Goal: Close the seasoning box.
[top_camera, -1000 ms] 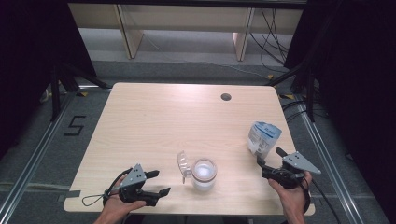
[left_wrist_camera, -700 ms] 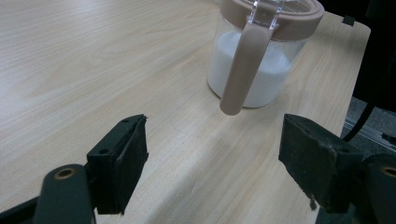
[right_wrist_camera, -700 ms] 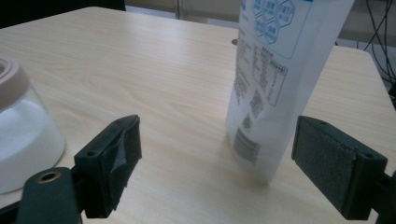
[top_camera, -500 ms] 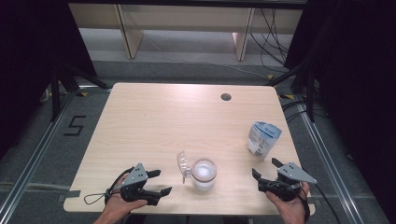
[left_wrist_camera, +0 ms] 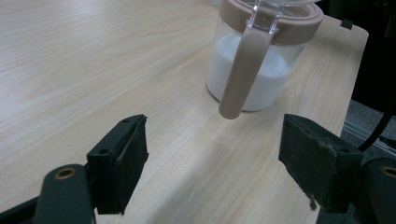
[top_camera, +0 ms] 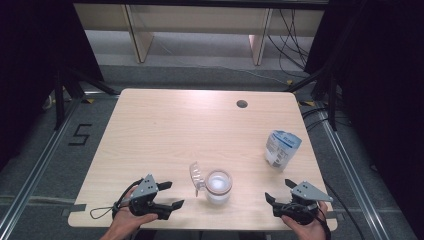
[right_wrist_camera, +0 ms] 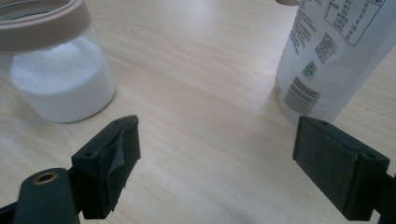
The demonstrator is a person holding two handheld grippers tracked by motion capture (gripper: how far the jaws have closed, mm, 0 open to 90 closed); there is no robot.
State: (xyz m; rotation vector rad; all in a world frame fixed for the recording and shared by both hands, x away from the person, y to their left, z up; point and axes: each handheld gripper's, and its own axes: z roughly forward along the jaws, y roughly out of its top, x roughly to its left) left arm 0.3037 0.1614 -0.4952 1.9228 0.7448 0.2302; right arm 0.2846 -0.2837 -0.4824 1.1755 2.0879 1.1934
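Observation:
A clear jar (top_camera: 219, 186) with a tan rim, partly filled with white powder, stands near the table's front edge; its clear flip lid (top_camera: 195, 176) hangs open on the left. The jar (left_wrist_camera: 261, 56) fills the top of the left gripper view, its tan latch hanging down. A white and blue pouch (top_camera: 281, 148) stands upright at the right; its label side (right_wrist_camera: 334, 56) faces the right gripper. My left gripper (top_camera: 170, 195) rests open left of the jar, empty. My right gripper (top_camera: 280, 192) sits open at the front right, below the pouch, empty; the jar (right_wrist_camera: 56, 70) lies to its left.
The wooden table (top_camera: 190, 130) has a round cable hole (top_camera: 242, 104) at the back right. Dark frame legs and cables (top_camera: 310, 55) stand on the floor around it, and a "5" mark (top_camera: 81, 134) lies on the floor to the left.
My right gripper has drawn back from the pouch toward the front edge of the table, and the pouch stands free. The left gripper has barely moved.

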